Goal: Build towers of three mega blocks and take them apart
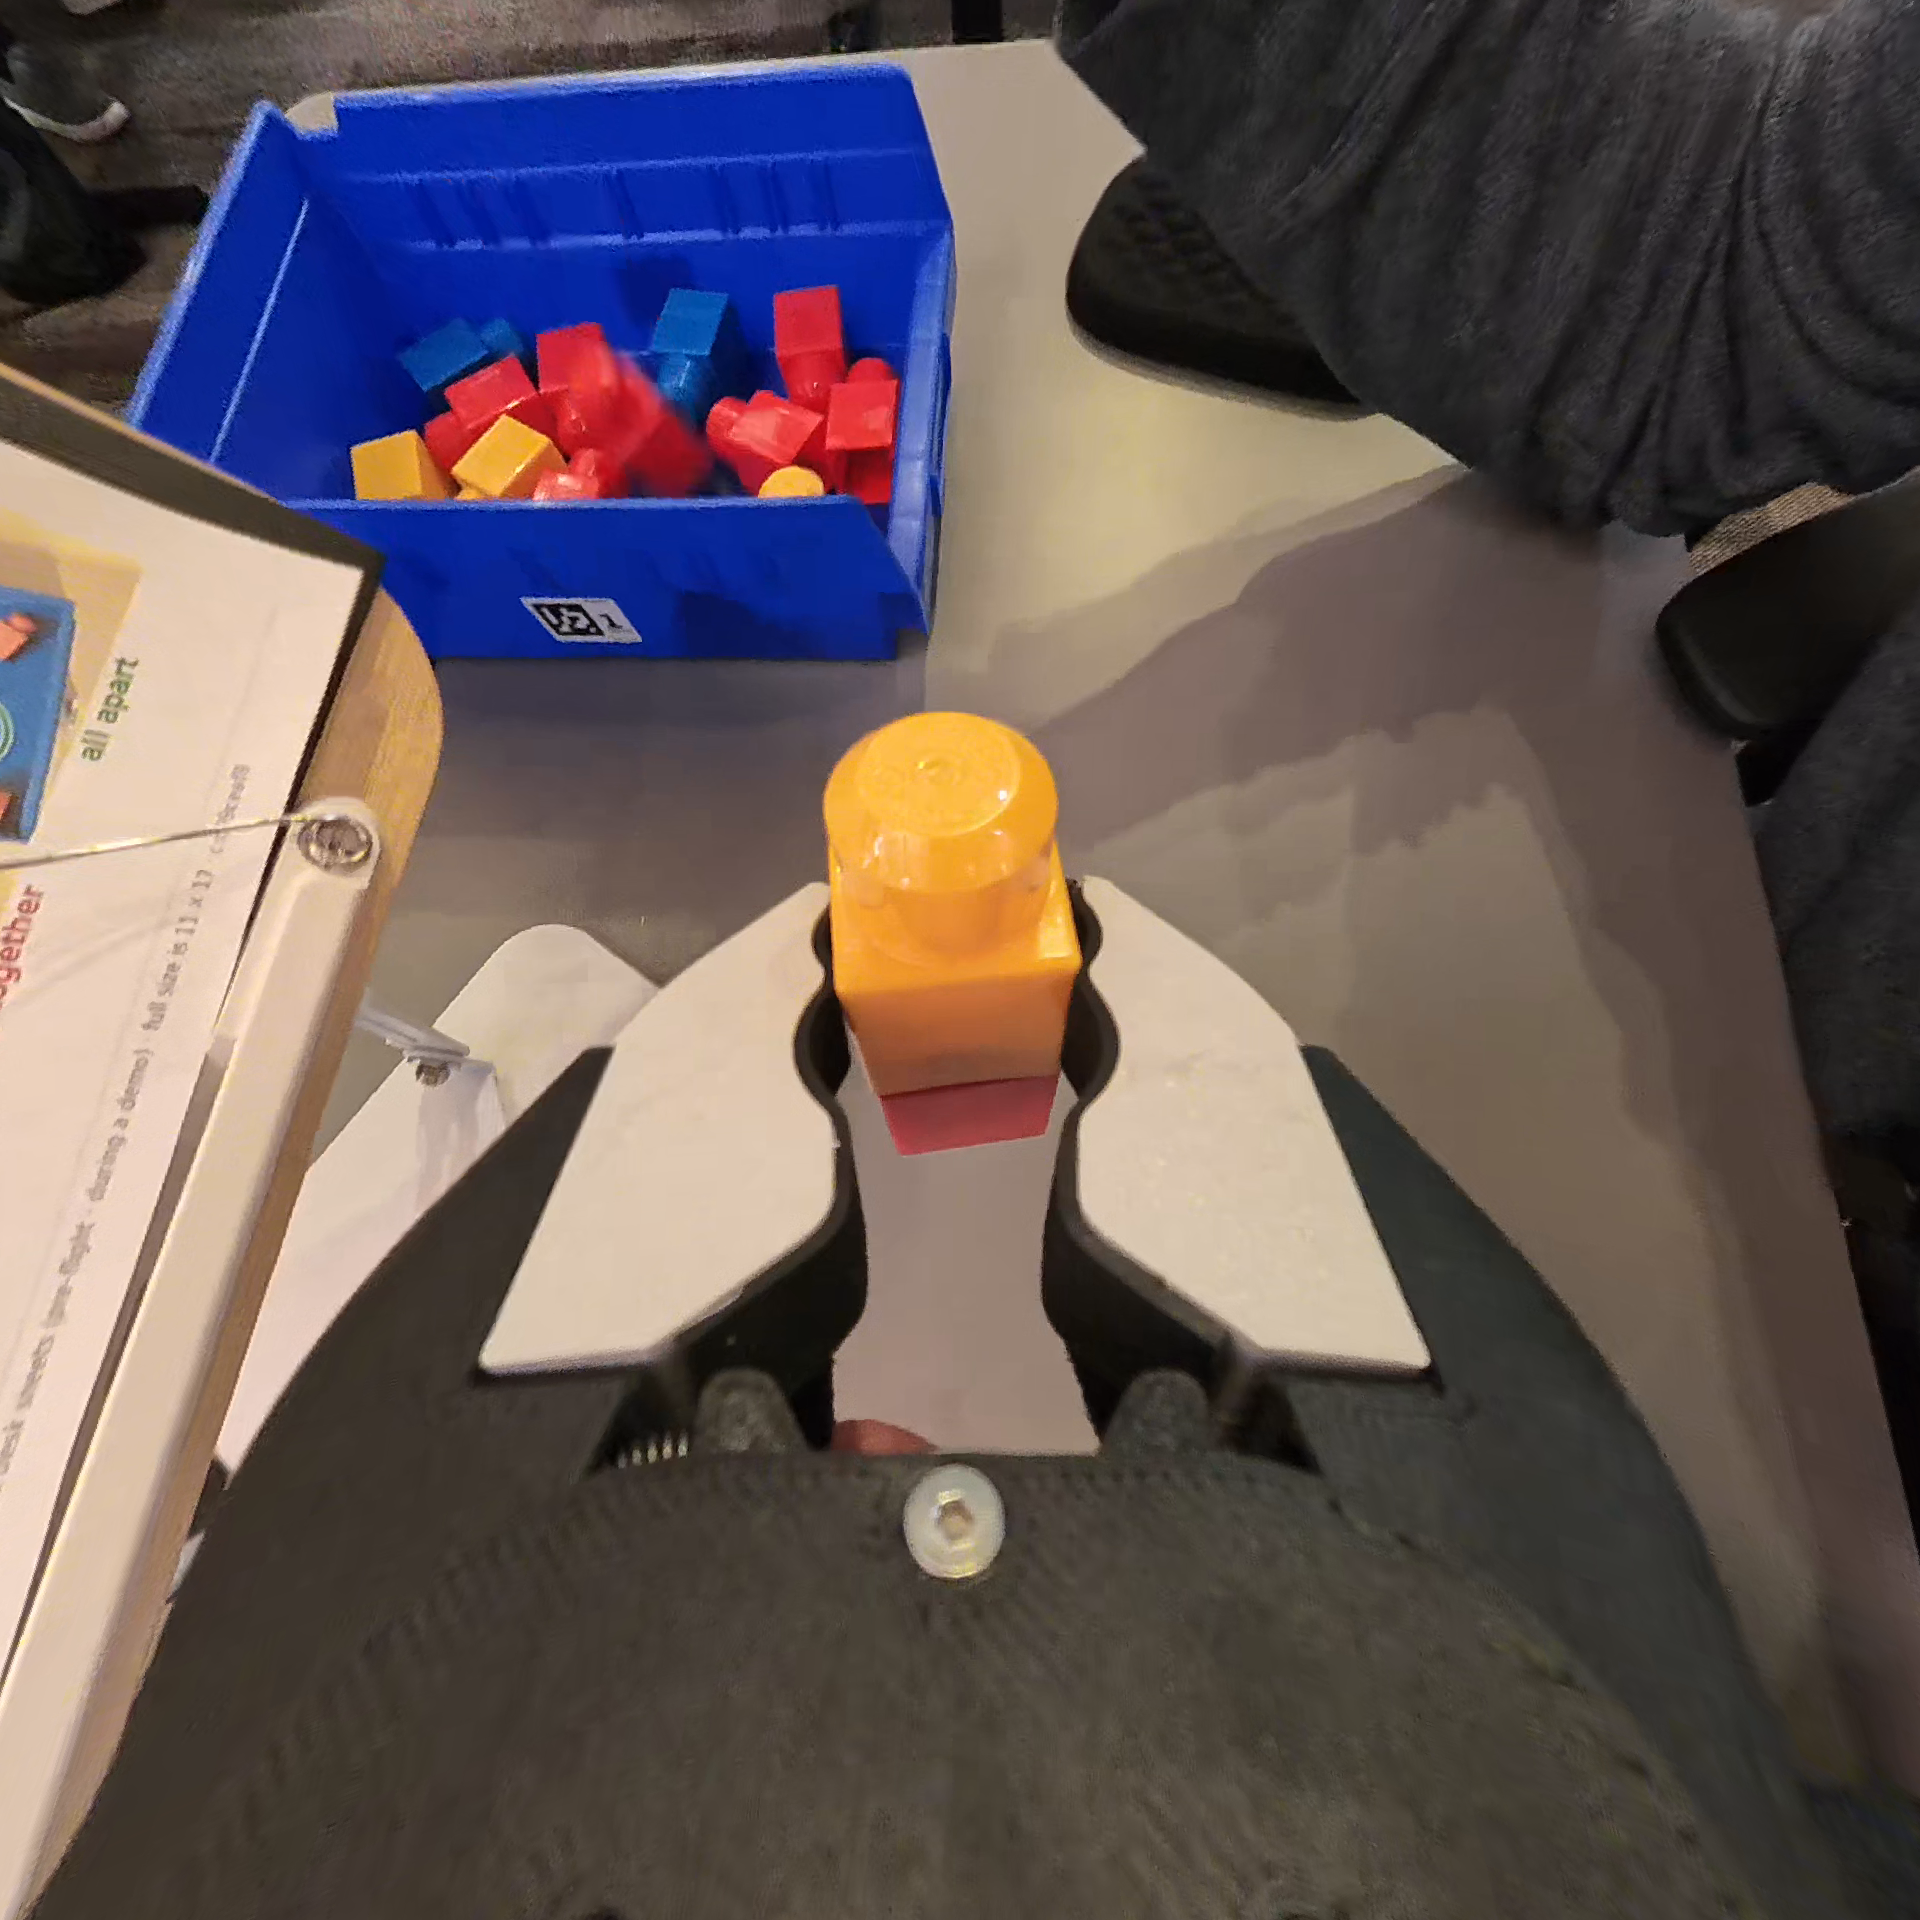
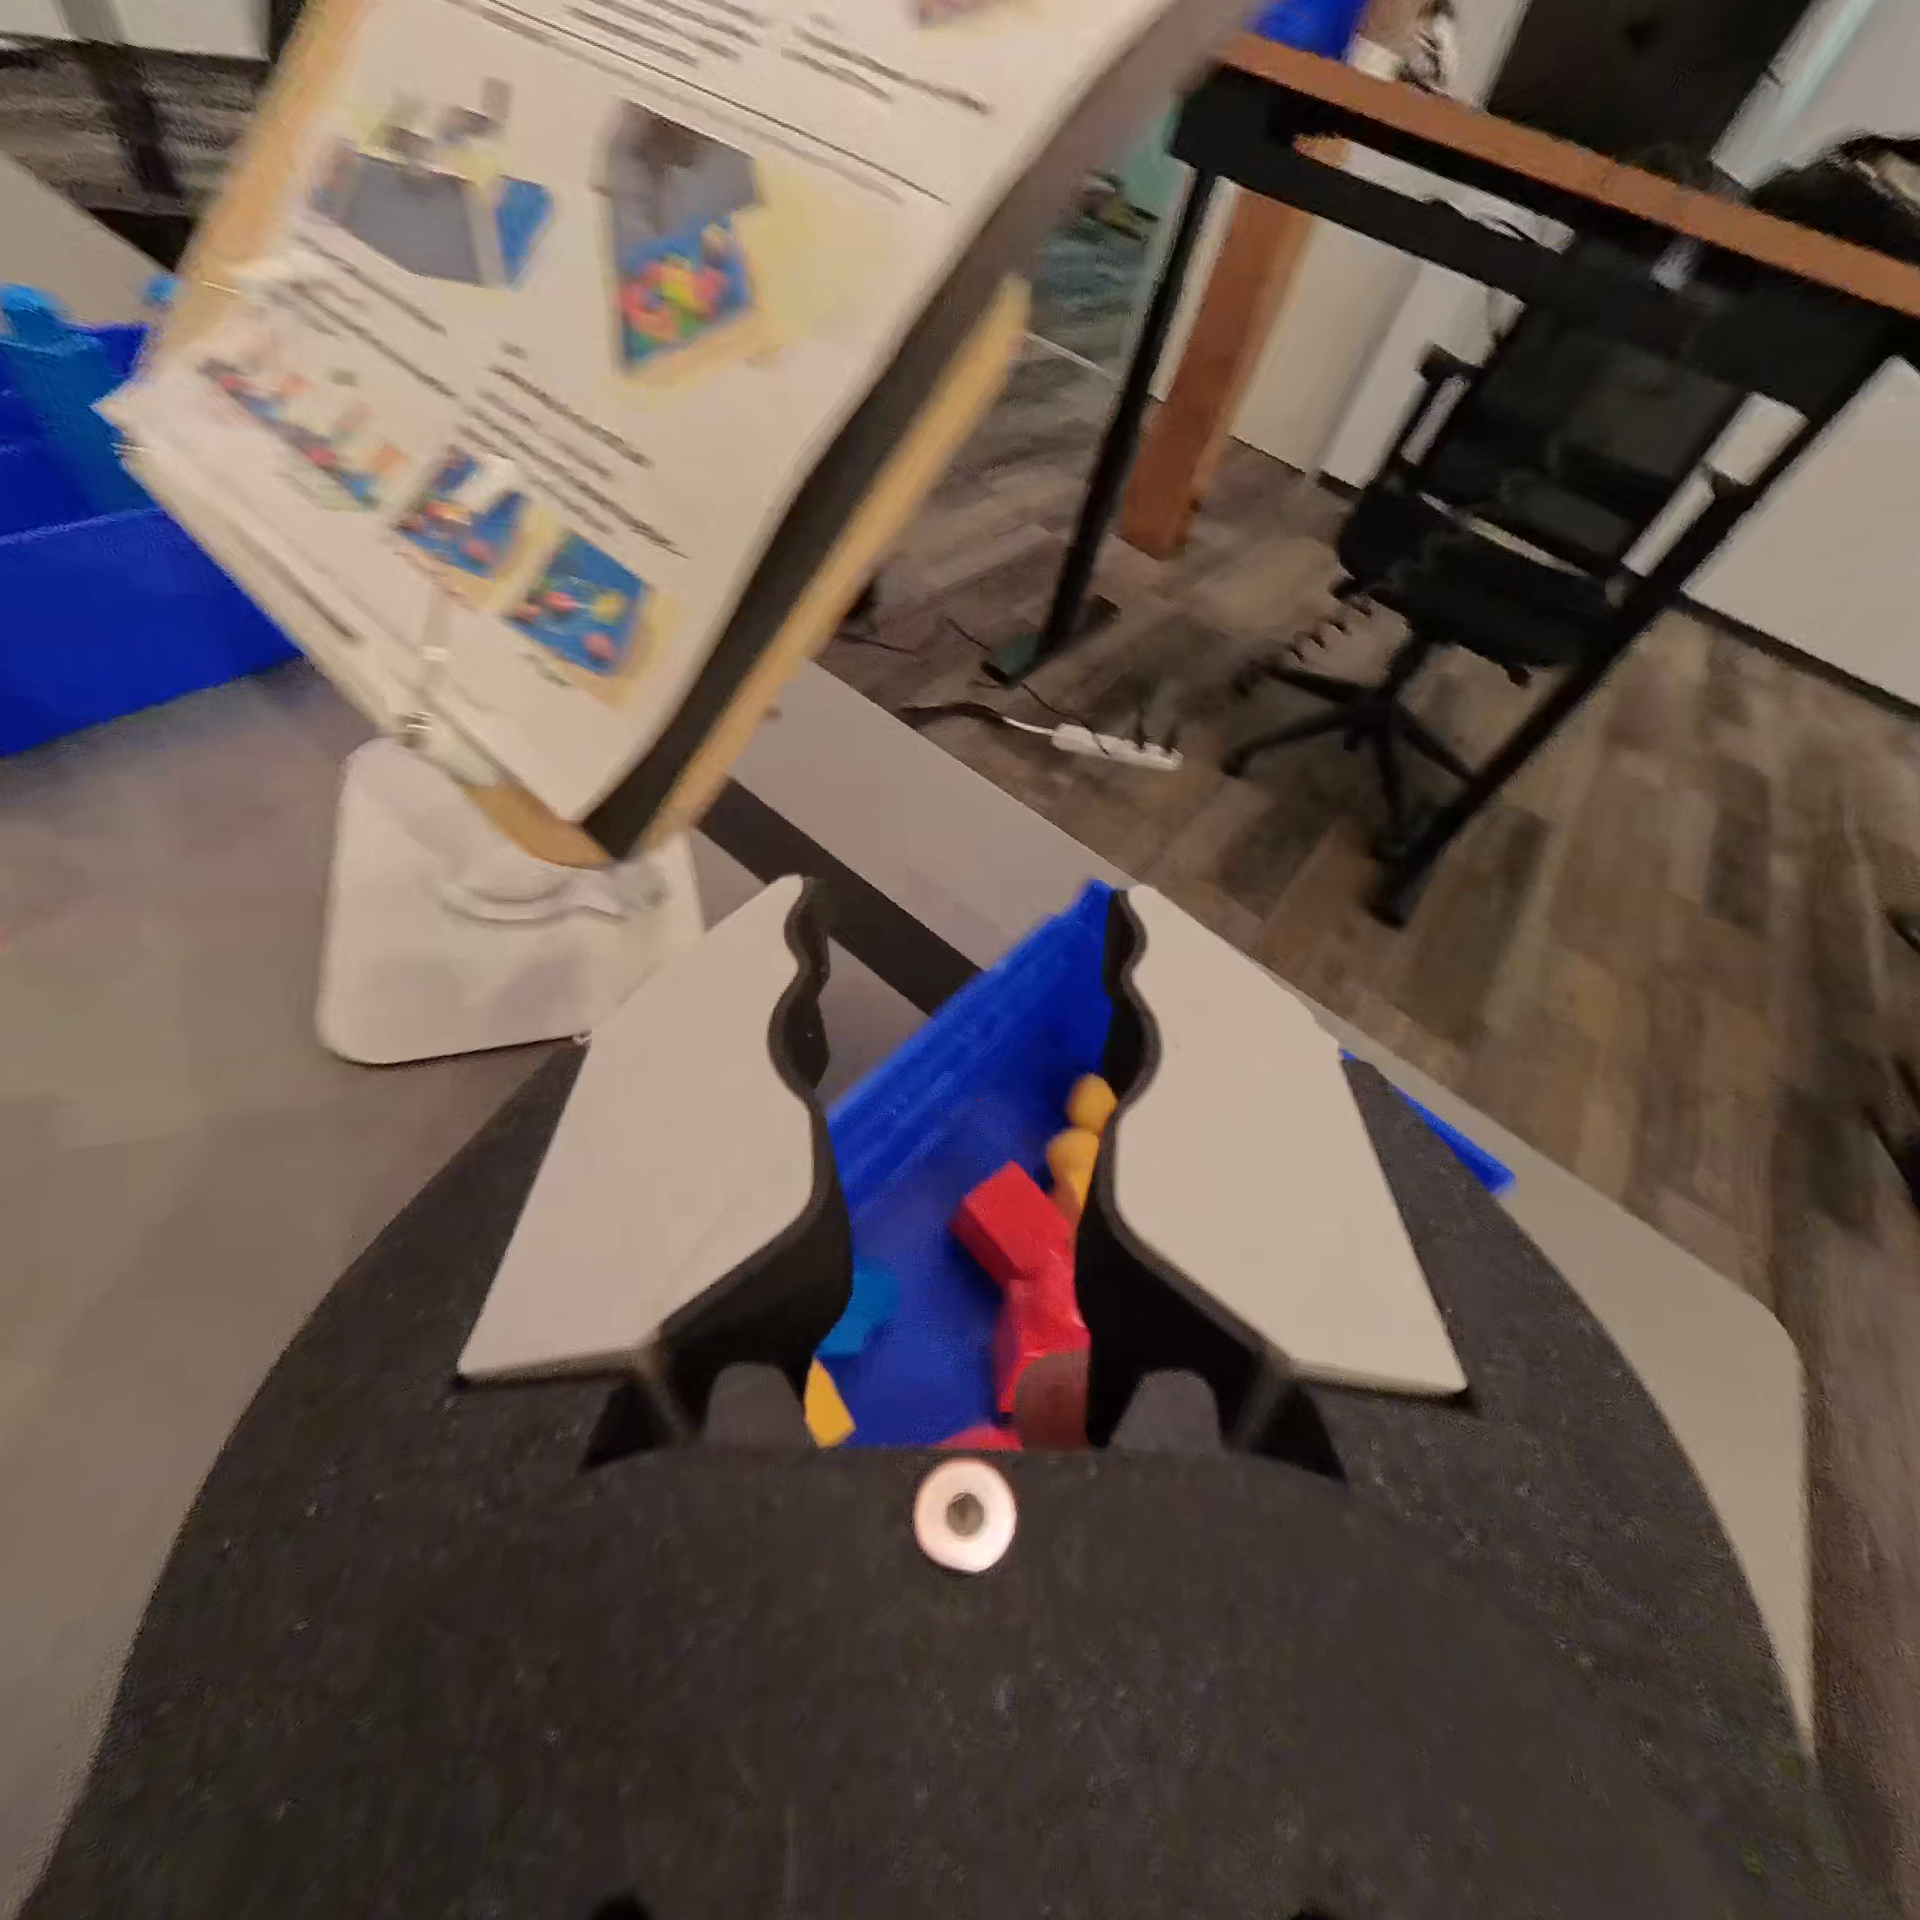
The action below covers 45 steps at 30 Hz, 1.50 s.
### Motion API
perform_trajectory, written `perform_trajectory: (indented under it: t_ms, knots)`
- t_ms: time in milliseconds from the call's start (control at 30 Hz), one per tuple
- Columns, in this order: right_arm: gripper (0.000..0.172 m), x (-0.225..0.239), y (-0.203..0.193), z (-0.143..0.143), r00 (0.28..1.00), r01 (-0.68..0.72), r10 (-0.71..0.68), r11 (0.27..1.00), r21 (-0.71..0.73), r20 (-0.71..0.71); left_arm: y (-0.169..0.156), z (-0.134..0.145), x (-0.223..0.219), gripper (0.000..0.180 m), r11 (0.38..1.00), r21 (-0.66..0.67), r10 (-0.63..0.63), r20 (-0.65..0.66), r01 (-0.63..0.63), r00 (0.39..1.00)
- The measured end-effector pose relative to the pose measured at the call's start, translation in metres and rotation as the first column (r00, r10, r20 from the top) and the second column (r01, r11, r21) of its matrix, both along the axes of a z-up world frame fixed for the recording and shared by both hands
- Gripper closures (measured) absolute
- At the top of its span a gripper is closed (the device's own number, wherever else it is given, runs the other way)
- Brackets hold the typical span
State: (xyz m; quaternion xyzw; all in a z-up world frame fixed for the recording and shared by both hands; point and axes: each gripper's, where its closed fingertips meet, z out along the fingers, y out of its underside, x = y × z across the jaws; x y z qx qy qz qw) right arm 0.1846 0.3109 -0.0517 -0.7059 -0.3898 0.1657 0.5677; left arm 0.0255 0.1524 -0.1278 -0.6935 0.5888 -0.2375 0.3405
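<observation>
Up close in the left wrist view, the left claw [image 1: 951, 966] pinches a yellow mega block [image 1: 951, 935] with both pads pressed on its sides, a red mega block [image 1: 971, 1117] joined beneath it, above the grey counter [image 1: 1351, 831]; beyond stands a blue bin [image 1: 644, 566] of loose red, blue and yellow blocks [image 1: 623, 416], a printed instruction board [image 1: 156, 831] at the left and a dark sleeve [image 1: 1558, 260] at the upper right. Over in the right wrist view, the right claw [image 2: 961, 935] is spread with nothing between its pads, hovering over another blue bin [image 2: 977, 1049] that holds a red block [image 2: 1013, 1231] and yellow and blue blocks, with the blurred instruction board [image 2: 582, 364] on its white stand [image 2: 436, 935] at the left.
</observation>
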Motion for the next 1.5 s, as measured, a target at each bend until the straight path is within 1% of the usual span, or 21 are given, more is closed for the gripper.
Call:
perform_trajectory:
  t_ms: [33,100,133,200,300,400,500,633,700,733,767,800,967,1067,1100,1167,1233,1267,1300,1400,1500]
  knots:
    - [0.122,-0.02,-0.017,0.004,0.994,-0.111,0.111,0.994,-0.002,-0.023,0.001,0.001,0.003,0.142,1.0,0.006,-0.001,0.01,0.001,1.0]
    - [0.123,-0.067,-0.066,0.008,0.912,-0.407,0.403,0.913,-0.036,-0.079,0.003,0.004,0.007,0.142,1.0,0.002,0.008,0.035,-0.008,0.999]
    - [0.123,-0.086,-0.087,0.008,0.858,-0.511,0.506,0.859,-0.042,-0.089,0.002,0.005,0.008,0.142,1.0,-0.004,0.003,0.048,-0.003,0.999]
    - [0.122,-0.119,-0.12,0.003,0.769,-0.638,0.635,0.769,-0.039,-0.078,0.002,0.008,0.01,0.142,1.0,-0.004,0.003,0.07,-0.003,0.998]
    - [0.122,-0.155,-0.152,-0.01,0.67,-0.742,0.738,0.667,-0.067,-0.077,0.0,0.011,0.013,0.142,1.0,0.005,-0.006,0.081,0.005,0.997]
    - [0.127,-0.17,-0.162,-0.021,0.631,-0.775,0.77,0.623,-0.102,-0.092,-0.002,0.011,0.013,0.142,1.0,0.008,-0.011,0.076,0.011,0.997]
    - [0.142,-0.175,-0.166,-0.023,0.61,-0.793,0.785,0.602,-0.095,-0.11,-0.004,0.01,0.014,0.142,1.0,-0.004,-0.022,0.081,0.022,0.996]
    - [0.143,-0.177,-0.165,-0.013,0.613,-0.788,0.776,0.613,-0.056,-0.145,-0.004,0.015,0.013,0.14,0.999,-0.019,-0.035,0.127,0.037,0.991]
    - [0.142,-0.174,-0.162,-0.002,0.612,-0.784,0.765,0.62,-0.025,-0.2,-0.002,0.006,0.009,0.126,0.999,-0.033,-0.028,0.085,0.031,0.996]
    - [0.142,-0.172,-0.162,0.001,0.605,-0.787,0.766,0.617,-0.019,-0.217,-0.001,0.002,0.008,0.123,0.999,-0.033,-0.023,0.066,0.025,0.998]
    - [0.142,-0.17,-0.162,0.003,0.6,-0.79,0.767,0.613,-0.015,-0.226,-0.001,0.001,0.009,0.128,0.999,-0.034,-0.027,0.066,0.029,0.997]
    - [0.142,-0.169,-0.161,0.004,0.601,-0.788,0.766,0.615,-0.013,-0.227,-0.002,-0.001,0.011,0.141,0.998,-0.039,-0.04,0.069,0.043,0.997]
    - [0.143,-0.165,-0.157,0.011,0.636,-0.757,0.746,0.652,0.025,-0.198,0.002,0.003,0.011,0.142,0.999,-0.05,-0.007,0.087,0.011,0.996]
    - [0.142,-0.147,-0.148,0.042,0.641,-0.709,0.709,0.694,0.127,-0.295,0.006,-0.018,-0.003,0.142,1.0,-0.014,0.021,-0.067,-0.022,0.998]
    - [0.142,-0.135,-0.14,0.05,0.659,-0.678,0.684,0.72,0.147,-0.314,0.005,-0.02,-0.004,0.142,1.0,-0.015,0.017,-0.074,-0.018,0.997]
    - [0.142,-0.108,-0.114,0.054,0.743,-0.584,0.599,0.798,0.147,-0.298,0.004,-0.015,-0.004,0.142,1.0,-0.005,0.015,-0.062,-0.016,0.998]
    - [0.142,-0.074,-0.069,0.041,0.889,-0.389,0.409,0.912,0.133,-0.205,0.005,-0.005,-0.004,0.142,1.0,0.009,0.018,-0.025,-0.018,1.0]
    - [0.142,-0.056,-0.046,0.03,0.945,-0.284,0.299,0.952,0.117,-0.137,0.006,-0.001,-0.005,0.143,1.0,0.008,0.022,-0.009,-0.022,1.0]
    - [0.143,-0.039,-0.029,0.017,0.971,-0.214,0.222,0.973,0.086,-0.086,0.007,0.0,-0.007,0.143,0.999,0.007,0.032,-0.003,-0.032,0.999]
    - [0.142,0.002,0.008,-0.013,0.994,-0.083,0.08,0.996,-0.029,-0.079,0.012,-0.001,-0.011,0.142,0.998,0.007,0.054,0.002,-0.054,0.999]
    - [0.14,0.028,0.036,-0.048,0.998,0.015,-0.025,0.987,-0.157,-0.062,0.013,0.0,-0.009,0.142,0.998,0.003,0.055,0.011,-0.055,0.998]
